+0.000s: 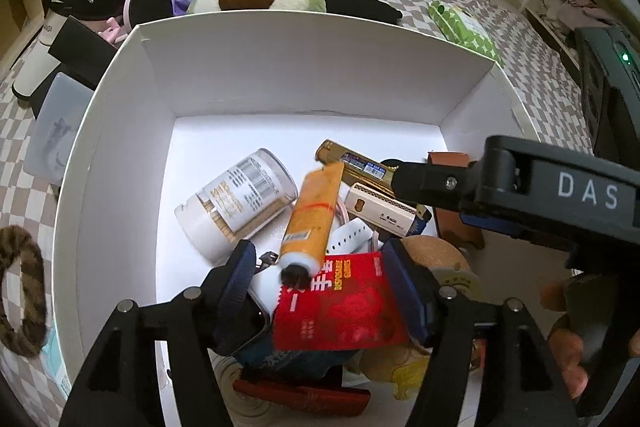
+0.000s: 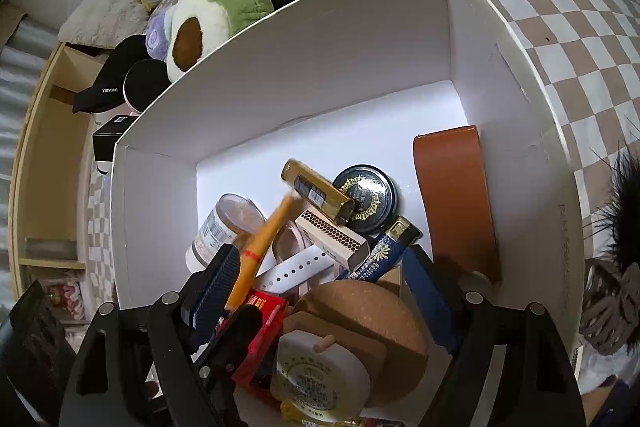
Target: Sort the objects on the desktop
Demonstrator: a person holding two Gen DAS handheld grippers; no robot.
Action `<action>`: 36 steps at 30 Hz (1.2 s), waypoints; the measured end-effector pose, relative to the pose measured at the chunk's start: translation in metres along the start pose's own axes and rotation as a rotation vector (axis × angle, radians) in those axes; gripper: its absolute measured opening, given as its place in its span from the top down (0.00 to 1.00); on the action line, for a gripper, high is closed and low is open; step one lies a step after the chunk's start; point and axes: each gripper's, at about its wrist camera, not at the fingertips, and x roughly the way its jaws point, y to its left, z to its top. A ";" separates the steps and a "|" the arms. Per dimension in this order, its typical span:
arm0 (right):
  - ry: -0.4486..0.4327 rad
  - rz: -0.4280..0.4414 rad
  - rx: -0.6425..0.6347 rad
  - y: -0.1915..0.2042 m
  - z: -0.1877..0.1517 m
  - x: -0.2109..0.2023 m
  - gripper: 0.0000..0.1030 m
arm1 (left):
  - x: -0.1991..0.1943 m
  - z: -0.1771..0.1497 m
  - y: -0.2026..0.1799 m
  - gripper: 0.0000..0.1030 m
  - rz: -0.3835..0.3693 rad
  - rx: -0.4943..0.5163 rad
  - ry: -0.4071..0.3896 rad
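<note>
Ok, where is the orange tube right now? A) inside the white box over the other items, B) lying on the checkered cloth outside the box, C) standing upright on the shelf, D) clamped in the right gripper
A: the orange tube lies tilted inside the white box, over the red packet, between the left gripper's open fingers, not visibly clamped.

Matt white cardboard box (image 2: pixel 320 39), rough cork disc (image 2: pixel 368 311) (grainy), glossy gold bar (image 2: pixel 320 191); smooth tan leather case (image 2: pixel 456 195)
</note>
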 end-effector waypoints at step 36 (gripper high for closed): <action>0.003 0.013 -0.002 0.004 -0.001 -0.002 0.19 | -0.017 -0.022 -0.009 0.36 0.105 0.294 0.089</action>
